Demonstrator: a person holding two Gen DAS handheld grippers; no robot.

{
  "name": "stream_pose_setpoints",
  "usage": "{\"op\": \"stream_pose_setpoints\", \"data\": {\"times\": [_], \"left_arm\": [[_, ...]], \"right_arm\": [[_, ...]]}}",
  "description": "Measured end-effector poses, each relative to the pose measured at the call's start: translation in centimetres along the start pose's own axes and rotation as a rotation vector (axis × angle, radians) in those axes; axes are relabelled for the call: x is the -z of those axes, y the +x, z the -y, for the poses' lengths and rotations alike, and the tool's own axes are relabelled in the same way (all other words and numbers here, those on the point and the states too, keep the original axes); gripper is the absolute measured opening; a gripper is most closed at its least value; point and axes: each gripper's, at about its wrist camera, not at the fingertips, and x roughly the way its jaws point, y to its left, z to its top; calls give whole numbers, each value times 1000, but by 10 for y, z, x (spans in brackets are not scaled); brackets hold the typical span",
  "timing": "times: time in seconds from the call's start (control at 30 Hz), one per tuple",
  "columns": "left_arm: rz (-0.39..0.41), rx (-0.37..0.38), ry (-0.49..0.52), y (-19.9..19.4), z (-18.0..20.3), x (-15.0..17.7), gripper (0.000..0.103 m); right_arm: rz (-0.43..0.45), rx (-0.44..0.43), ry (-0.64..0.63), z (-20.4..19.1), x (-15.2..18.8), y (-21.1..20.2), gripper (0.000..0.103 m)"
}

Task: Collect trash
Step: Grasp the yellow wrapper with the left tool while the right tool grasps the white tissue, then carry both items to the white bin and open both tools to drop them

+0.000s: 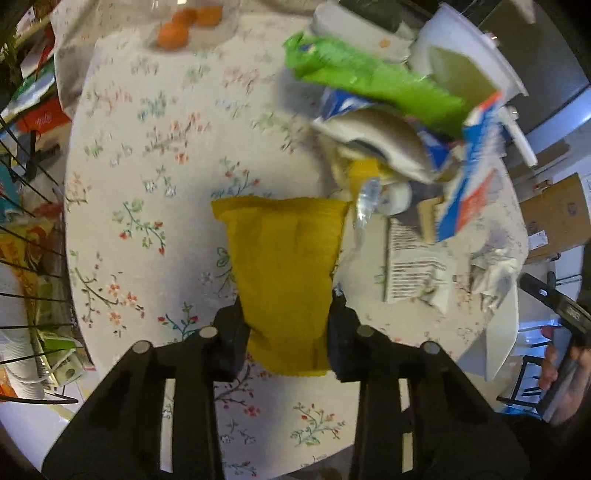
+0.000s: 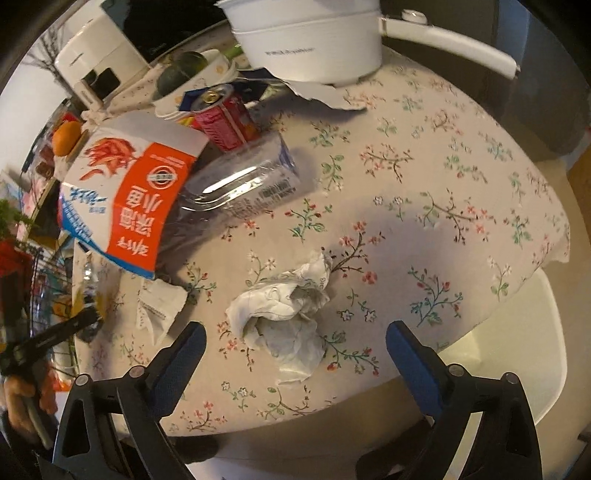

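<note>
My left gripper (image 1: 286, 328) is shut on a yellow snack bag (image 1: 282, 266) and holds it above the floral tablecloth (image 1: 147, 166). Beyond it lies a pile of trash: a green wrapper (image 1: 369, 77), a blue, white and orange carton (image 1: 472, 177) and crumpled paper (image 1: 495, 273). My right gripper (image 2: 295, 343) is open, its jaws on either side of a crumpled white tissue (image 2: 284, 314) on the table, just in front of it. The same carton (image 2: 125, 199), a clear plastic package (image 2: 240, 184), a red can (image 2: 225, 118) and a torn receipt (image 2: 159, 306) lie farther left.
A white electric pot (image 2: 310, 40) with a long handle stands at the far edge. A white bowl (image 2: 192, 85) holds a dark green item. Oranges (image 1: 181, 27) sit in a clear bowl. A white chair (image 2: 509, 354) stands beside the table. A wire rack (image 1: 26, 258) is at left.
</note>
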Motion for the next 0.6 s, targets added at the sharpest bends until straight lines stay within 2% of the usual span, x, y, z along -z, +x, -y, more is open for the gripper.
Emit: {"op": "stream_pose_setpoints", "data": {"times": [0.3, 0.6], "left_arm": [[111, 45, -22, -48, -5, 26, 32], [173, 81, -29, -56, -10, 23, 32]], "right_arm": [[-28, 1, 1, -18, -2, 24, 82], [-48, 98, -5, -30, -5, 55, 55]]}}
